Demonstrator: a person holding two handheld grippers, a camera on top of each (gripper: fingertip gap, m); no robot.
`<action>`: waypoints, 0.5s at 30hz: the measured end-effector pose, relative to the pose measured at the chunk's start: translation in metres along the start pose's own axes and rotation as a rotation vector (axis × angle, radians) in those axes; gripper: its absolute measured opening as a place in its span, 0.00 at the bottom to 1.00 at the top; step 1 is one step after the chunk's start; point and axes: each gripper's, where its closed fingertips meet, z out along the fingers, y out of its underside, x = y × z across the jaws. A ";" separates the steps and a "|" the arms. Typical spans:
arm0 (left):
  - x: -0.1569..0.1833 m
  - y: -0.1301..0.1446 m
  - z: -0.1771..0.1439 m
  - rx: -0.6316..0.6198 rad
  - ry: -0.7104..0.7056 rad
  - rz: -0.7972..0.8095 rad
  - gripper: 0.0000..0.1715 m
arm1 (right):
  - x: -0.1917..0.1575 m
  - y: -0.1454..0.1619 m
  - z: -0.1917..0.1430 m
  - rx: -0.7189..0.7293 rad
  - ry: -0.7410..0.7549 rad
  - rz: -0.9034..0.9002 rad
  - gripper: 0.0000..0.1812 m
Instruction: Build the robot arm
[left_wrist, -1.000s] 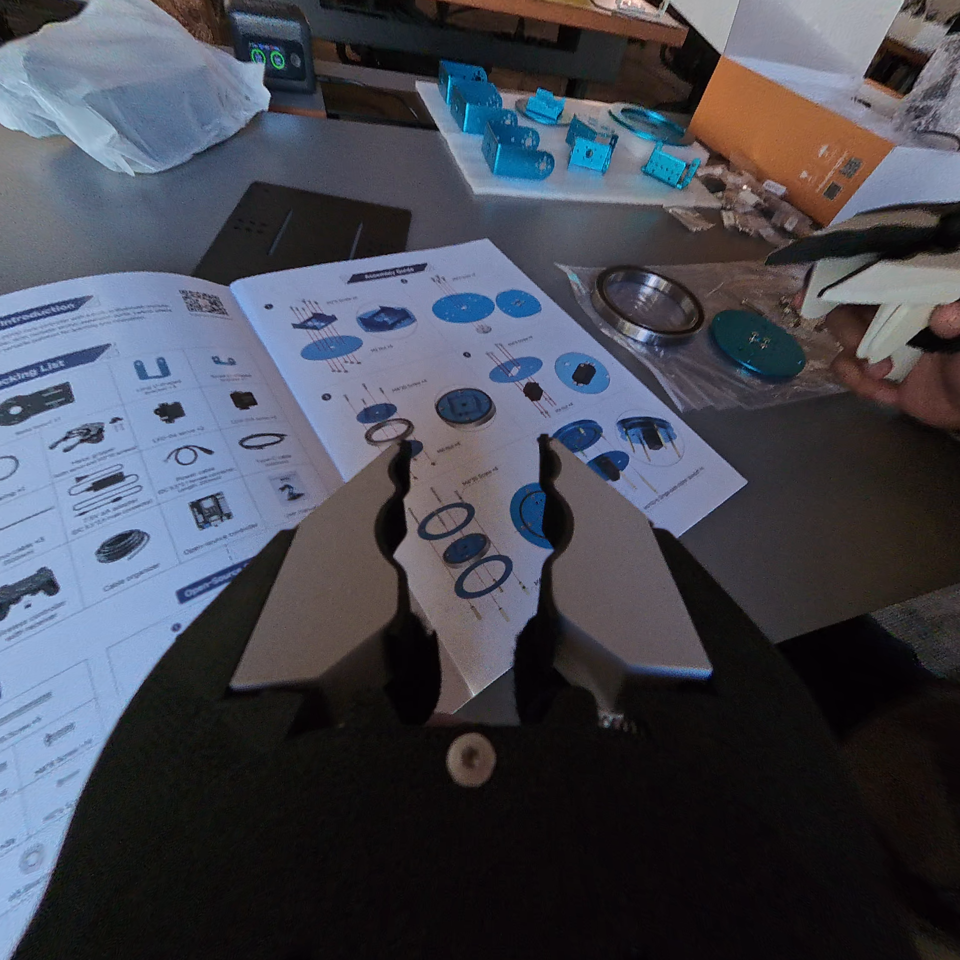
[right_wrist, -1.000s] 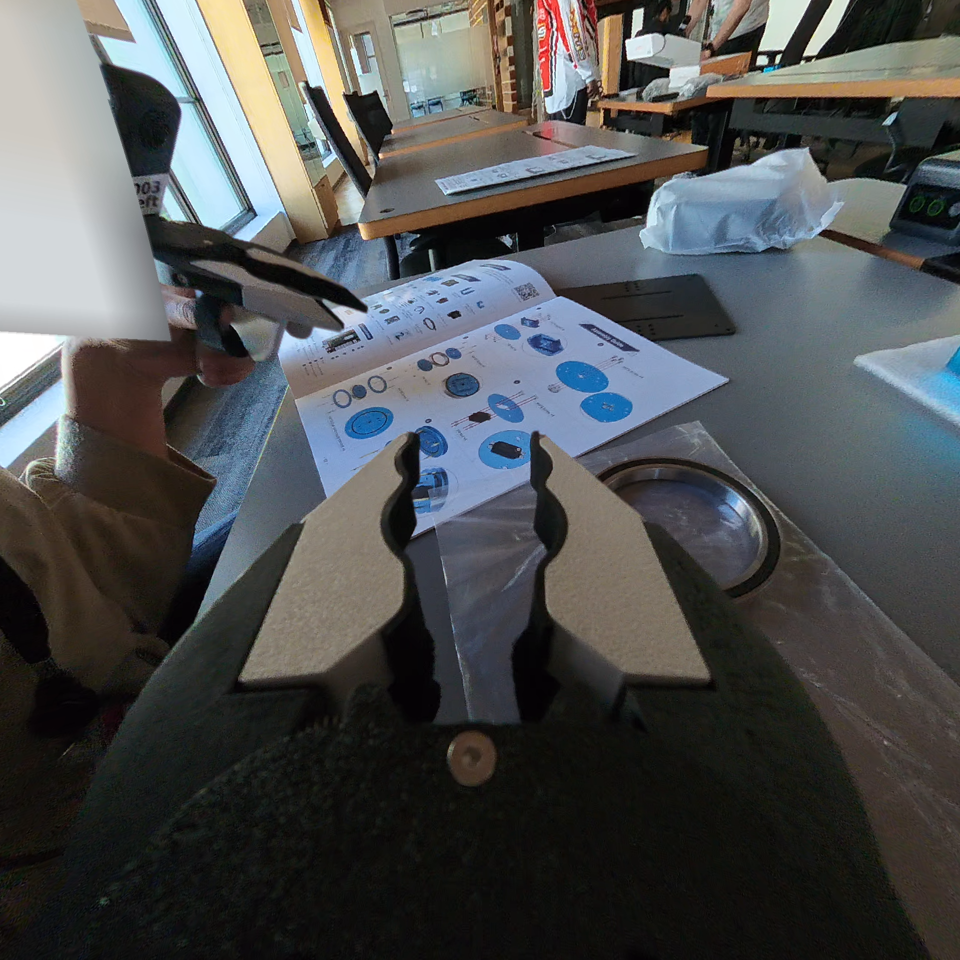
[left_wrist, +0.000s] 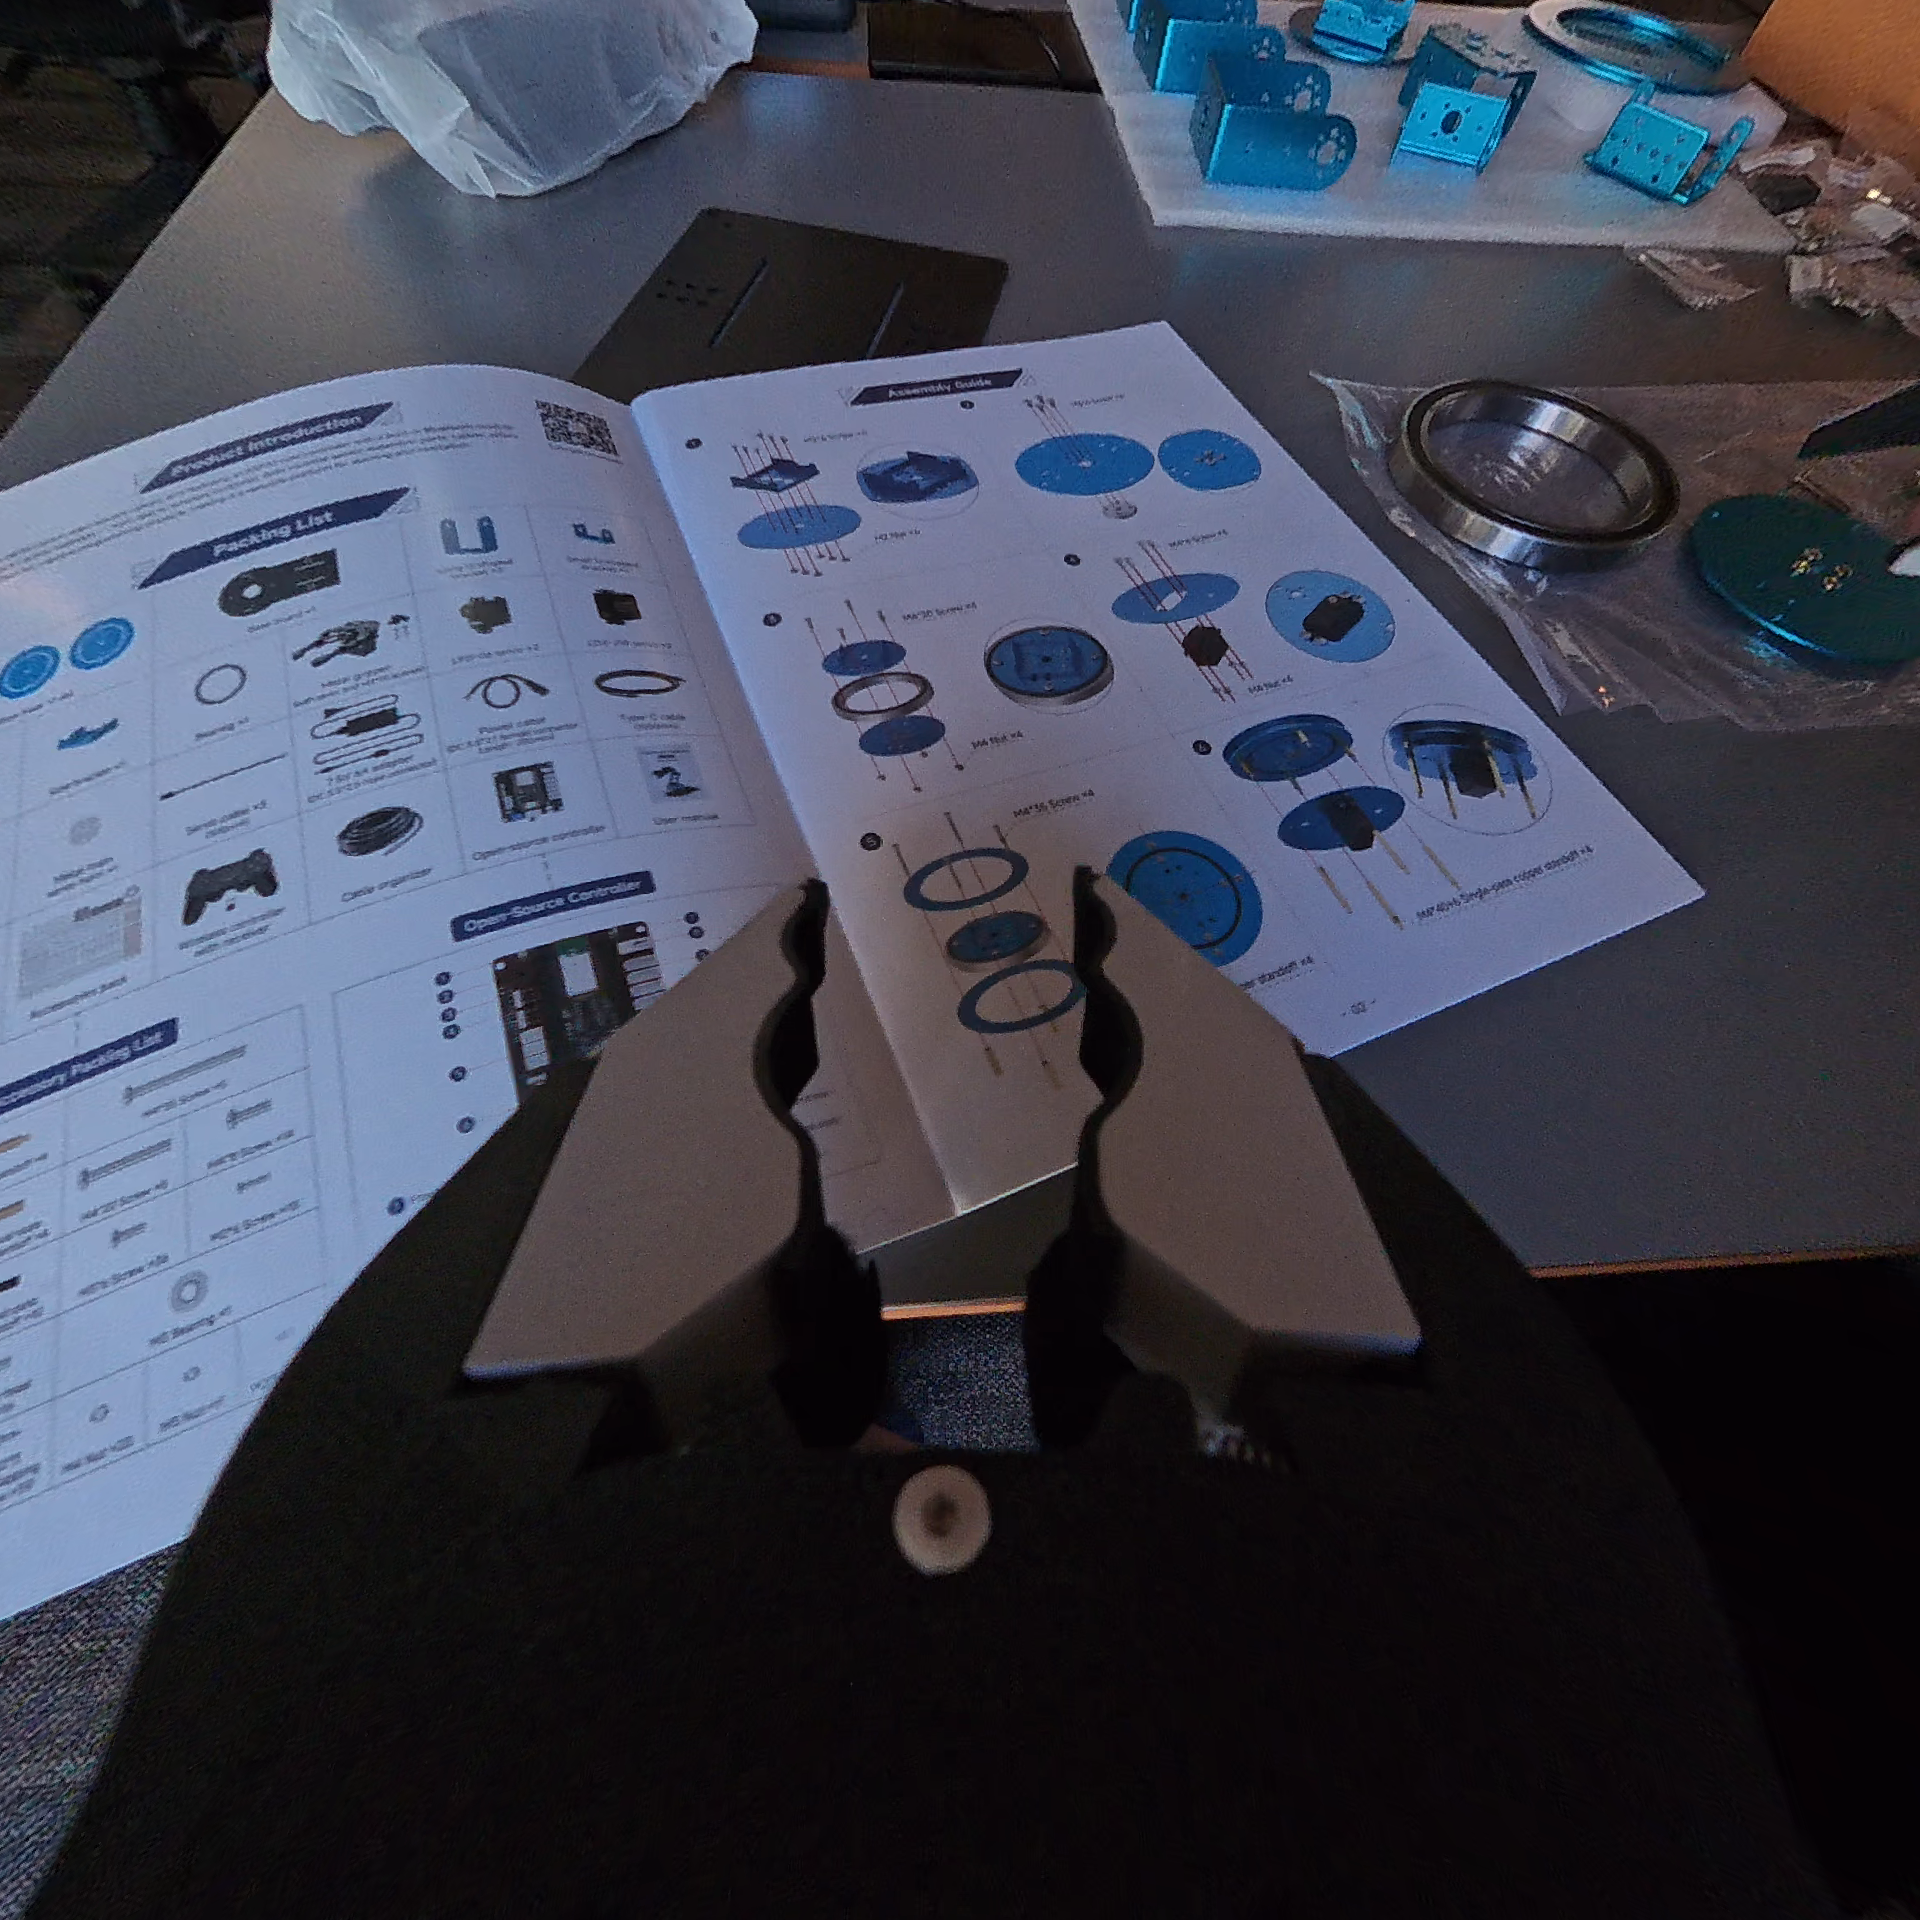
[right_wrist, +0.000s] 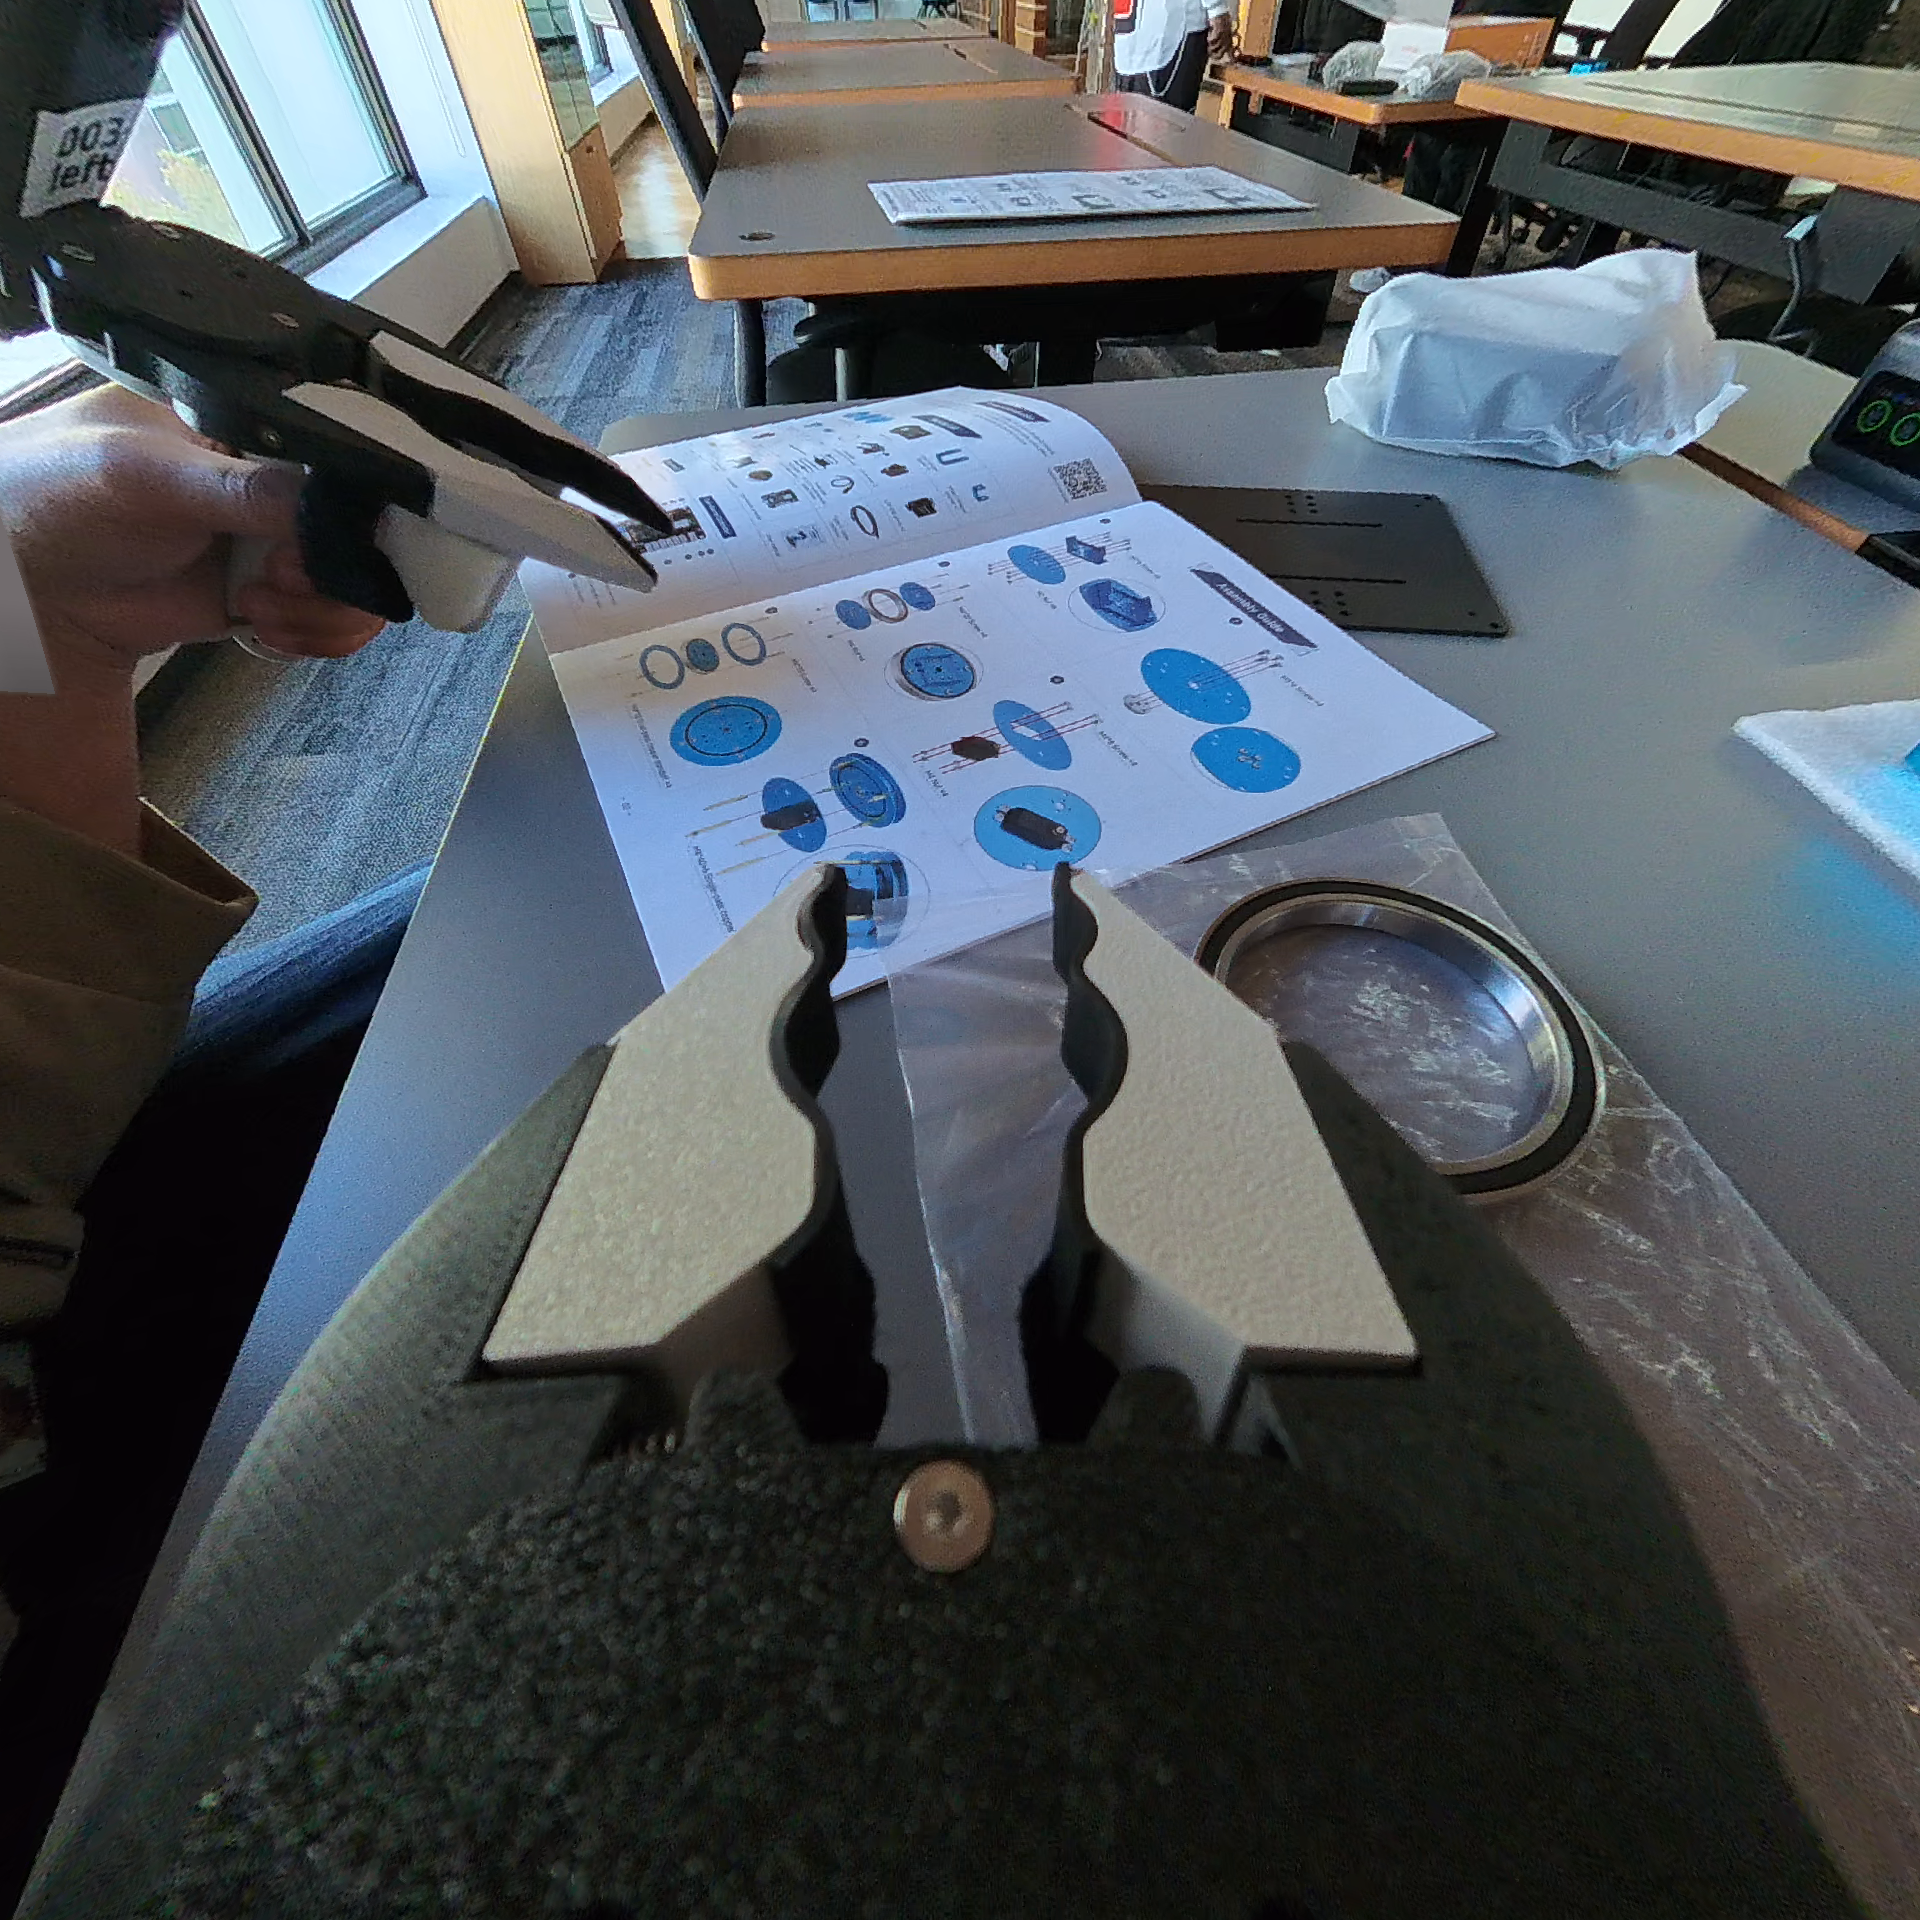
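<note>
Left tool (left_wrist: 945, 894) hides booklet (left_wrist: 644, 665) corner

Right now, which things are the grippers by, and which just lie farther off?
By the grippers: left gripper over booklet; right gripper over plastic bag, beside steel ring.
Farther off: black plate, blue brackets, white wrapping, teal disc.

both tongs, left (left_wrist: 945, 894) and right (right_wrist: 943, 878), are held with jaws apart, gripping nothing.
</note>
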 end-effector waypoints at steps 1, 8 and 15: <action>0.002 0.001 0.001 -0.006 0.006 0.004 0.28 | 0.000 0.000 0.000 -0.001 -0.003 0.004 0.21; 0.012 0.009 0.007 -0.066 0.050 0.028 0.28 | -0.001 0.000 0.000 0.002 -0.006 0.010 0.21; 0.010 0.003 -0.004 -0.025 0.072 0.012 0.28 | -0.001 0.000 0.000 0.000 0.002 -0.002 0.22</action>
